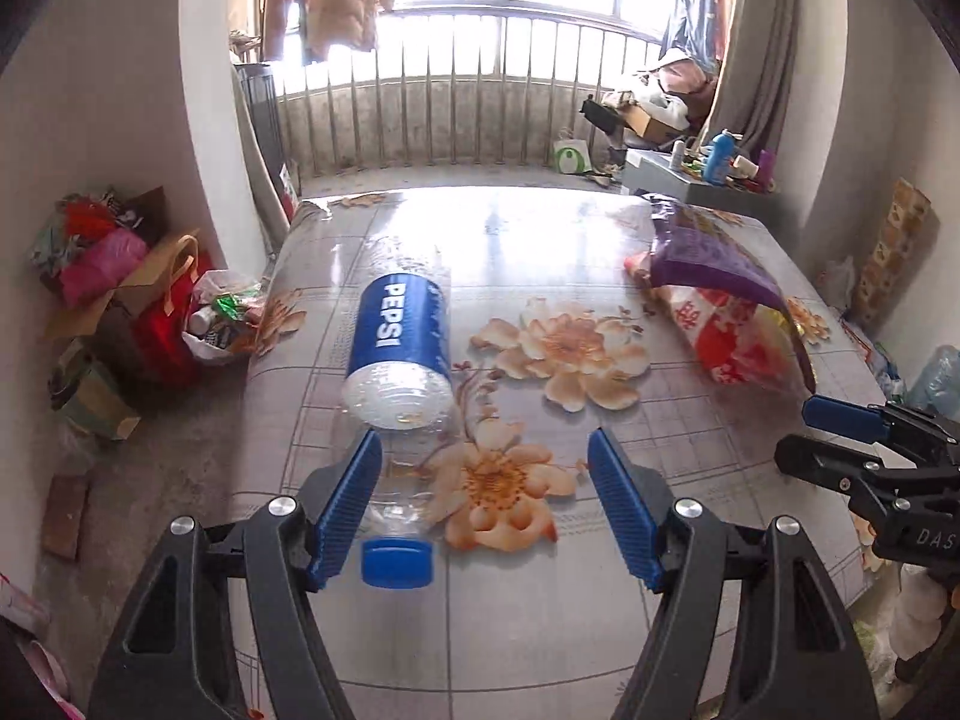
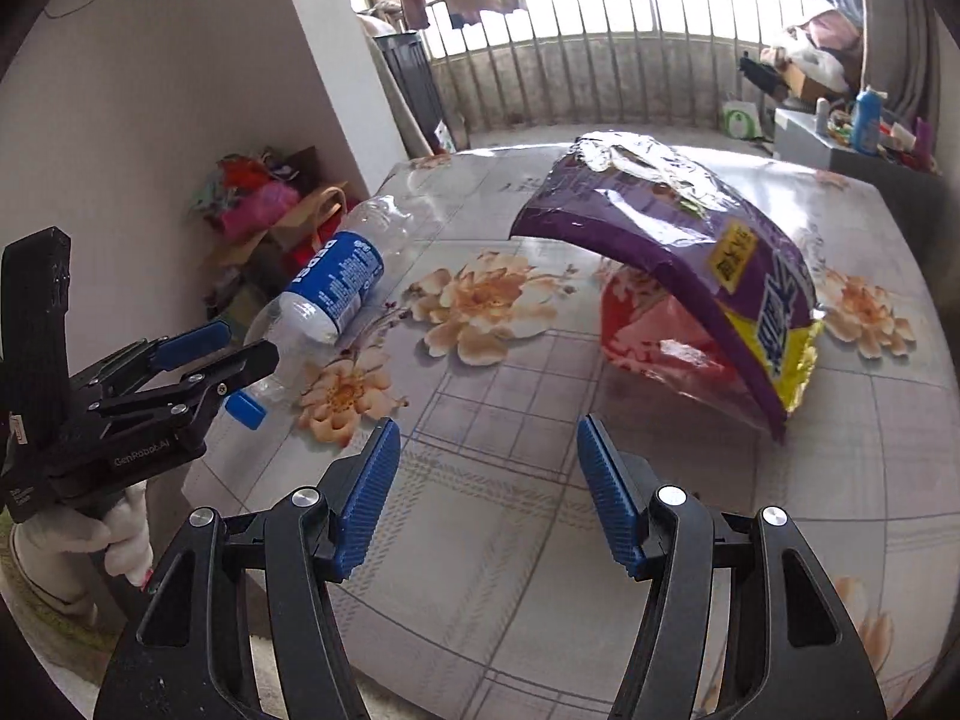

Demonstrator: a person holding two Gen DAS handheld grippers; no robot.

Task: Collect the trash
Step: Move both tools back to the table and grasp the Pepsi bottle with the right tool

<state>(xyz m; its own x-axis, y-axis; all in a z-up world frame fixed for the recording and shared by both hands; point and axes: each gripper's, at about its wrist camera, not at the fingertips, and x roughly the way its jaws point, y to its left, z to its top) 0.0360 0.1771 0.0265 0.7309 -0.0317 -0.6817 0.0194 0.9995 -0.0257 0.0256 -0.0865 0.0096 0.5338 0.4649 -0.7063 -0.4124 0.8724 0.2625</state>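
An empty Pepsi bottle (image 1: 399, 336) with a blue label and blue cap (image 1: 397, 564) lies on the flowered table (image 1: 540, 630), cap end toward me. My left gripper (image 1: 485, 450) is open; the bottle's neck lies between its fingers, close against the left finger (image 1: 348, 504). A purple and yellow snack bag (image 2: 708, 252) arches over a red wrapper (image 2: 654, 330) on the table's right side. My right gripper (image 2: 487, 438) is open and empty, just short of the bag. The bottle also shows in the right wrist view (image 2: 336, 282).
Bags and boxes of clutter (image 1: 120, 300) are piled on the floor left of the table against the wall. A small stand with bottles (image 1: 720, 162) is at the far right by the balcony railing (image 1: 480, 96). Plastic bags (image 1: 936, 372) lie to the right.
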